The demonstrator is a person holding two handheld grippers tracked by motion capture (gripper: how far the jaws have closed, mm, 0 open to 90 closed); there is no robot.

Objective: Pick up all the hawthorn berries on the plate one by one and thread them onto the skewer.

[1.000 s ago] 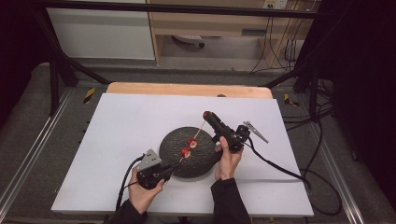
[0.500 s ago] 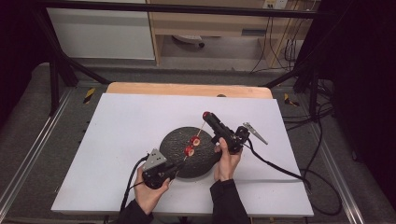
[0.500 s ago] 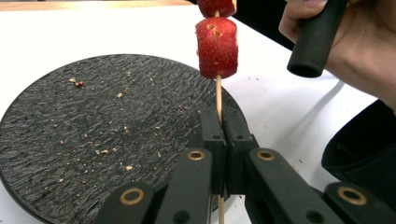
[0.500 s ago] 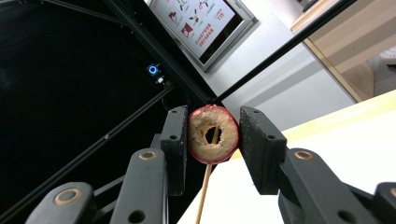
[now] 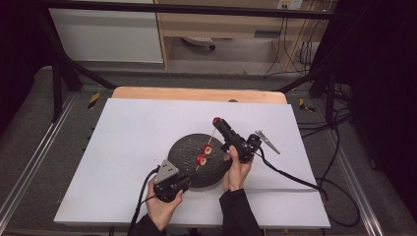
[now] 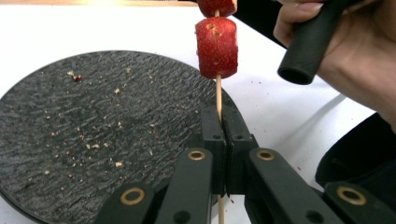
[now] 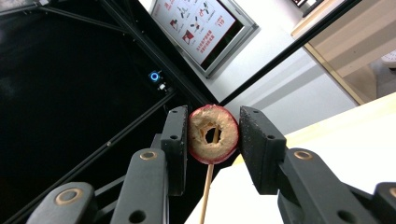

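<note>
The left hand-held gripper [image 6: 223, 122] has its two black jaws pressed together on a thin wooden skewer [image 6: 218, 95], which rises straight up from between them. Just above the jaws a red fruit piece [image 6: 216, 47] is threaded on the skewer, with a second piece [image 6: 215, 6] right above it. Left of the jaws lies a dark, crumb-speckled plate [image 6: 88, 121] on the white desk [image 6: 285, 116]. Up and right, a hand [image 6: 345, 51] grips a black handle [image 6: 309, 44].

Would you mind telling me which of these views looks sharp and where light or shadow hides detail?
Left gripper view: sharp on the skewer and dark plate, white table nearly blown out. Right gripper view: fruit ring crisp, left background black. High view: soft, corners dark.
</note>
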